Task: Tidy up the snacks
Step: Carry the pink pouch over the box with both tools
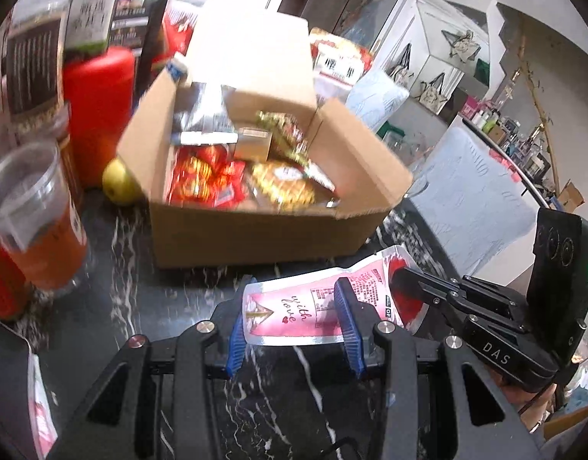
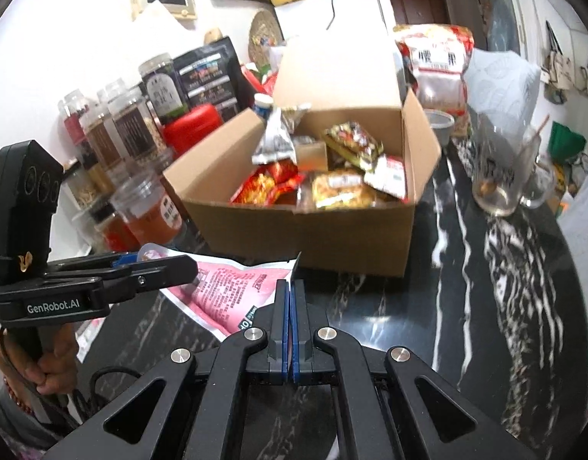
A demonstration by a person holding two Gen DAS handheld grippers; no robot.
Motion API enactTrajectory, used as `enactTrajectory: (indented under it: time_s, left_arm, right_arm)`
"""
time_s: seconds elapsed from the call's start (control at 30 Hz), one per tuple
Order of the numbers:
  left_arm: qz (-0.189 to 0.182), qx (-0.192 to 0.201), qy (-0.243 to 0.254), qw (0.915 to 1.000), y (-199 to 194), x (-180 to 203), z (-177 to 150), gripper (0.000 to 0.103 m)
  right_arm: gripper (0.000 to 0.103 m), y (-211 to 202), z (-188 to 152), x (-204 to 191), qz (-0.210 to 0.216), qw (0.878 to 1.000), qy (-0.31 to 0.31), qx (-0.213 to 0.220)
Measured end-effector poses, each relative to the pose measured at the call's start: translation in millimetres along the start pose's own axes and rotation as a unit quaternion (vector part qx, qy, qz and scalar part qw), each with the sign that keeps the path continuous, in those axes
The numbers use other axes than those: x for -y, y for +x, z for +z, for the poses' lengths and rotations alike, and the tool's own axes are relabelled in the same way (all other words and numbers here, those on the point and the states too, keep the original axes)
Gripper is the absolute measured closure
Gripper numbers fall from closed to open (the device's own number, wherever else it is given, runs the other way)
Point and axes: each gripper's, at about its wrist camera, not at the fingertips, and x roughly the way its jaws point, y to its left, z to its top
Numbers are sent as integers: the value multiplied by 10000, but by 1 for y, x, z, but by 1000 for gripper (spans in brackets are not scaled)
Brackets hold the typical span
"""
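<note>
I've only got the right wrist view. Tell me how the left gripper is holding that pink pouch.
Observer: The left gripper is shut on the pink pouch. One blue pad is at the pouch's end and the other is near its middle.
Operator: Read me whatever is printed between those pads.
Observer: It says "with love" in script, above a small red heart.
Operator: Now check the side of the box next to the jars, which is hidden from me.
Observer: A yellow-green apple sits on the counter against that corner of the cardboard box.
</note>
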Motion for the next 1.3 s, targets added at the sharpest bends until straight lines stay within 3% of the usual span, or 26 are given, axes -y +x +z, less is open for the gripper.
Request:
enactTrajectory:
  time_s: [0.63,1.03,1.3]
  left_arm:
    - [106,899,515,9946,-30,24,79,62]
    - [49,1226,765,9895,-14,26,132,62]
    - [44,1232,891,9884,16,21,159,62]
  right_arm:
    - [102,-20,84,-5,-106,9961,-558,671]
    - [102,-5,133,14,-152,9921,-746,992]
    - [102,24,150,33,-165,9929,-710,937]
